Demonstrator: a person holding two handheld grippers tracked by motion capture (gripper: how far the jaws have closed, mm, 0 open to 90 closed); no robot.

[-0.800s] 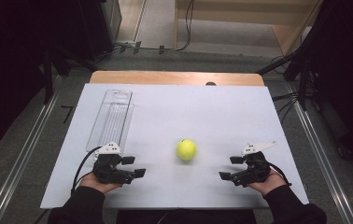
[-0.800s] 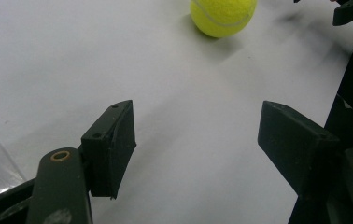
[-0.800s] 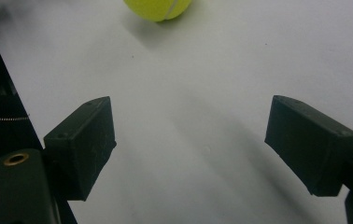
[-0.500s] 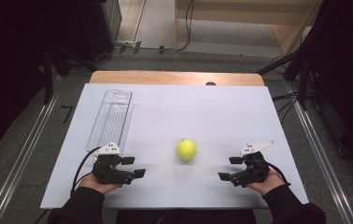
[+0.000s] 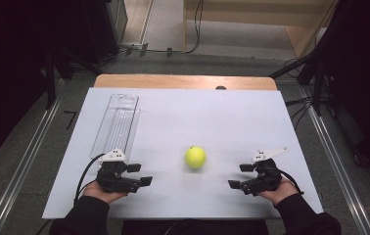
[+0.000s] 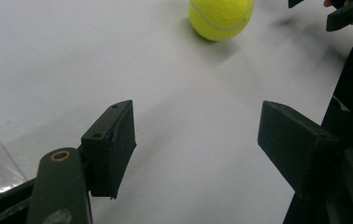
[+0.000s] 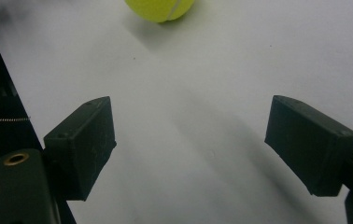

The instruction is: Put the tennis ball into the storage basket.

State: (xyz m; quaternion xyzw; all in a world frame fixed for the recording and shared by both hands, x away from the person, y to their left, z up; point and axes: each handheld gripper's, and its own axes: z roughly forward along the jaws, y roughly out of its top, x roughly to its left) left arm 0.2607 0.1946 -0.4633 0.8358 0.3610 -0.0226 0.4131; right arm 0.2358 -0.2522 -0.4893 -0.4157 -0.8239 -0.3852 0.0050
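A yellow tennis ball [image 5: 195, 157] lies on the white tabletop [image 5: 193, 117], between my two hands and a little farther out. My left gripper [image 5: 140, 174] rests near the front edge, to the ball's left, open and empty, jaws pointing toward the ball. My right gripper [image 5: 241, 176] sits to the ball's right, also open and empty. The ball [image 6: 220, 17] lies at the top of the left gripper view, well beyond my wide-apart jaws [image 6: 198, 149]. In the right gripper view the ball [image 7: 160, 8] peeks in at the top edge, ahead of the spread jaws [image 7: 202, 149].
A clear plastic tube-shaped container [image 5: 117, 125] lies lengthwise at the left of the table, just beyond my left hand. A wooden edge [image 5: 183, 81] borders the far side. Metal rails [image 5: 21, 161] run along the floor on both sides.
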